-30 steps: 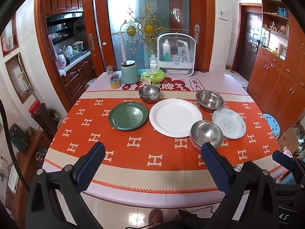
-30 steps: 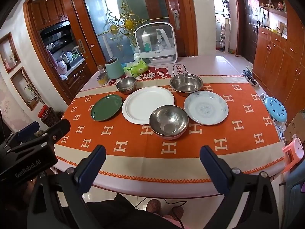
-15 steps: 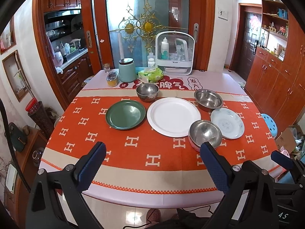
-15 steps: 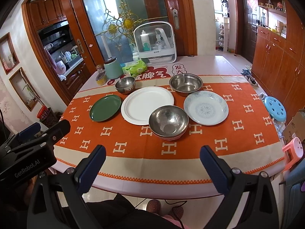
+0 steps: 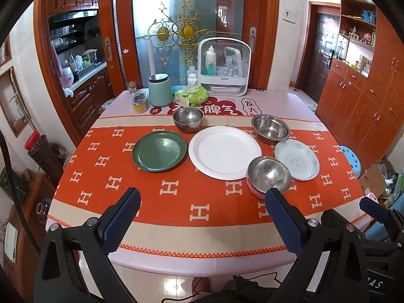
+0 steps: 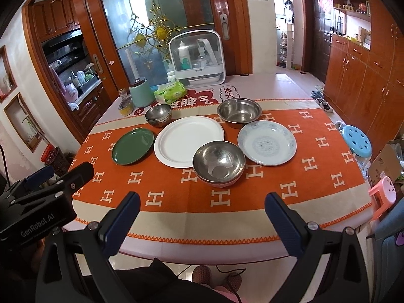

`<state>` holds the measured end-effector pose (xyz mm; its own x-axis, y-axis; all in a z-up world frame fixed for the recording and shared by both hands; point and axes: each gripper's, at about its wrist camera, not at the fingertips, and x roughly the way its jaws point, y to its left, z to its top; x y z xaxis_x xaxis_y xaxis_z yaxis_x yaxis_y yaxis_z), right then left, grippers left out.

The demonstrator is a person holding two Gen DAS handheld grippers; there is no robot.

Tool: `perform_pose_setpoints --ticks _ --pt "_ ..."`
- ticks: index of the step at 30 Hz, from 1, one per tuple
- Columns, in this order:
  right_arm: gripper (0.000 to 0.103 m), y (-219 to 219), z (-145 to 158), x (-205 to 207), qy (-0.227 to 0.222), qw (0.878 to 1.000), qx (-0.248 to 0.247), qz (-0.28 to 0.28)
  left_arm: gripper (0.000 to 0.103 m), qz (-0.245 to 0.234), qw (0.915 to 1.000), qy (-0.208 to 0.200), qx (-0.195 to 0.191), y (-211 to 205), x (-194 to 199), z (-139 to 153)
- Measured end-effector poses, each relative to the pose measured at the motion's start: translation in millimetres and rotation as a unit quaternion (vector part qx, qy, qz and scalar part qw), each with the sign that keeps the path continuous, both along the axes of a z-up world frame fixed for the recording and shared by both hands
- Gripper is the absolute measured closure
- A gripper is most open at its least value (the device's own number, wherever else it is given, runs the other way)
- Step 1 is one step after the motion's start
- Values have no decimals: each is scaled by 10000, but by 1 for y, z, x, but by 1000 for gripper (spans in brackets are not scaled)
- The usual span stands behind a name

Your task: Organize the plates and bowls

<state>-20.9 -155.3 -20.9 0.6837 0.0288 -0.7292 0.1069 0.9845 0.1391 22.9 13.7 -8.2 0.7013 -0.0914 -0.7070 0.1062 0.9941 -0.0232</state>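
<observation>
On the orange cloth lie a green plate (image 5: 159, 150) (image 6: 133, 146), a large white plate (image 5: 224, 152) (image 6: 188, 140) and a pale blue patterned plate (image 5: 296, 159) (image 6: 267, 143). Three steel bowls stand around them: a small one (image 5: 188, 119) (image 6: 158, 114) at the back, a wide one (image 5: 270, 128) (image 6: 239, 112) at the back right, and a near one (image 5: 269, 176) (image 6: 218, 162) touching the white plate's rim. My left gripper (image 5: 202, 202) and right gripper (image 6: 202, 203) both hover open and empty above the table's front edge, short of all the dishes.
At the table's back stand a mint canister (image 5: 159, 90), a tissue pack (image 5: 192, 96), a small jar (image 5: 139, 103) and a white storage box (image 5: 224, 67). A blue stool (image 6: 357, 144) and a pink stool (image 6: 383, 192) stand right of the table. Wooden cabinets (image 6: 363, 75) line the right wall.
Both grippers have drifted slightly; the table scene has shifted a little in each view. No dish has moved and both grippers stay open.
</observation>
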Motion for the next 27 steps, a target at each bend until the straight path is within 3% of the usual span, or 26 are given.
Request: perform_pose_setpoints --ticks 13,27 --pt "3 26 1 -14 -458 9984 -258 -186 5 -373 9992 20 -130 13 8 -8" --pt "3 25 0 -23 -624 9969 8 -470 5 -699 9969 238 -252 18 16 -17"
